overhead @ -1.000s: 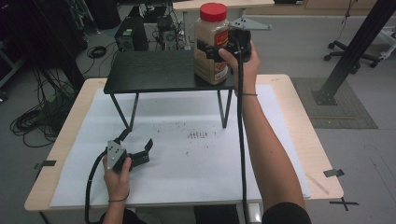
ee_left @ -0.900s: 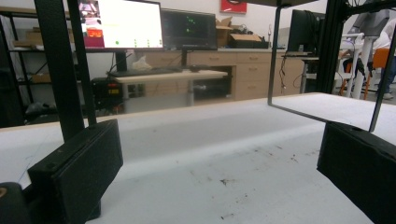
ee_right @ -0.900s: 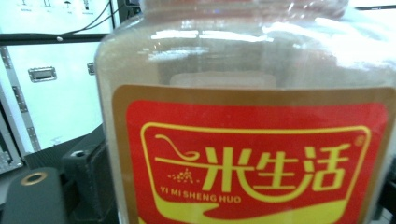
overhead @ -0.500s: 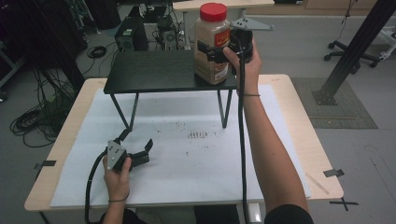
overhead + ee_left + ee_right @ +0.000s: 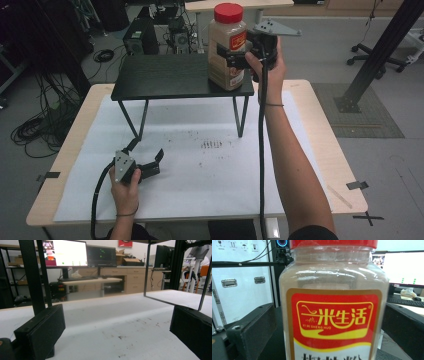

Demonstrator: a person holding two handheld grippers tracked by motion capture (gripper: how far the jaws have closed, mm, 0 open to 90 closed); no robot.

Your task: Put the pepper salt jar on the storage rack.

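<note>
The jar (image 5: pixel 228 47), clear plastic with a red lid and a red and yellow label, stands upright at the right end of the small black shelf (image 5: pixel 170 77), toward 1 o'clock on the surface (image 5: pixel 320 150). Compared with a second ago it stands in the same spot, and the right gripper (image 5: pixel 235 52) has stayed at its side, the hand barely shifted. In the right gripper view the jar (image 5: pixel 332 310) sits between the two black fingers (image 5: pixel 254 327); a narrow gap shows on each side, so whether they press on it cannot be told. The person's right forearm reaches up from 5 o'clock. Well apart, toward 7 o'clock, the left gripper (image 5: pixel 145 160) rests low on the white sheet that covers the surface, unmoved since the earlier frames, its fingers (image 5: pixel 42 332) spread wide with nothing between them.
</note>
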